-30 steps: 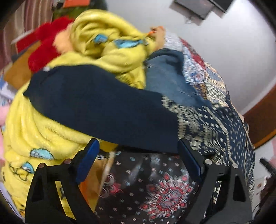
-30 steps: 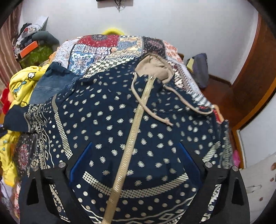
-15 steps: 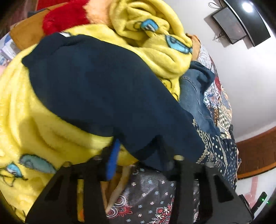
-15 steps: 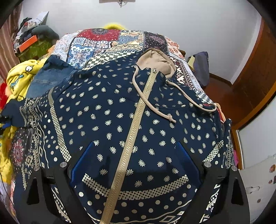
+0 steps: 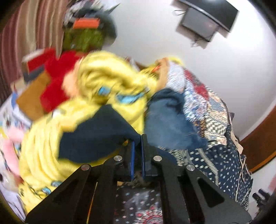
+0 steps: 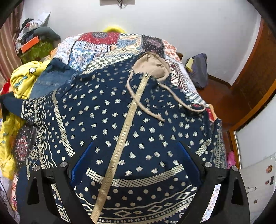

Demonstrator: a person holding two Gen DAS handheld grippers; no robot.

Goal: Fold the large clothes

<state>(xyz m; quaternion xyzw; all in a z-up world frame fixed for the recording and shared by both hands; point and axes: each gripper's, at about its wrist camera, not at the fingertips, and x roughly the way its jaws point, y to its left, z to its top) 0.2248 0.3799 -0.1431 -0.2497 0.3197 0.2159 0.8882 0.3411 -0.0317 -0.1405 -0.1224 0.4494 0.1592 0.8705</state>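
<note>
White wall [image 6: 181, 22] behind the bed, plain, evenly lit. Bed covered w/ a patchwork bedspread [image 6: 103, 44], reds, blues, checks. Dark TV [image 5: 212, 10] mounted high on the wall w/ a smaller box [image 5: 198, 25] under it, cables hanging. Striped curtain [image 5: 22, 43] along the bed's left side. At the far left corner, a cluttered pile: green box [image 6: 36, 50], orange box [image 6: 28, 45] on top. Right of the bed, reddish wood floor [image 6: 213, 93] and a wooden door [image 6: 255, 69]; dark bag [image 6: 200, 70] on the floor by the wall.
</note>
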